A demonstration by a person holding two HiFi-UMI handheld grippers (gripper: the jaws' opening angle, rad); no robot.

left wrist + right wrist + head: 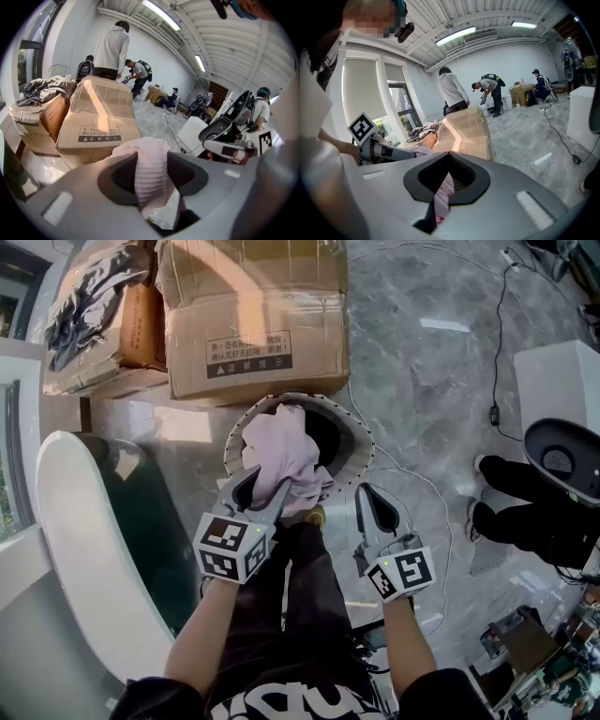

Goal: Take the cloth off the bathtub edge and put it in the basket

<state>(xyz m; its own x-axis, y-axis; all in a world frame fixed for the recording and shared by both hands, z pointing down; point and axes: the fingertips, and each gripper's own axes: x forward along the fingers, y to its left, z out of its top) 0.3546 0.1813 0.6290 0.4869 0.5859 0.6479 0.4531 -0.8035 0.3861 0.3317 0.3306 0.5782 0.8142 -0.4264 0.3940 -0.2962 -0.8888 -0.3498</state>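
A pale pink cloth (281,454) hangs bunched over the round white-rimmed basket (361,442) on the floor, its lower part inside the rim. My left gripper (267,480) is shut on the cloth's near edge. In the left gripper view the ribbed cloth (152,173) fills the gap between the jaws of the left gripper (152,157). My right gripper (373,505) sits just right of the basket with its jaws together. In the right gripper view a thin strip of cloth (442,199) shows in the slit of the right gripper (449,157). The white bathtub (70,512) lies at the left.
Two cardboard boxes (253,324) stand just behind the basket. A person's black shoes (525,502) and a white unit with a dark bowl (562,456) are at the right. Cables (497,352) run across the grey floor. Several people work at the far end of the room.
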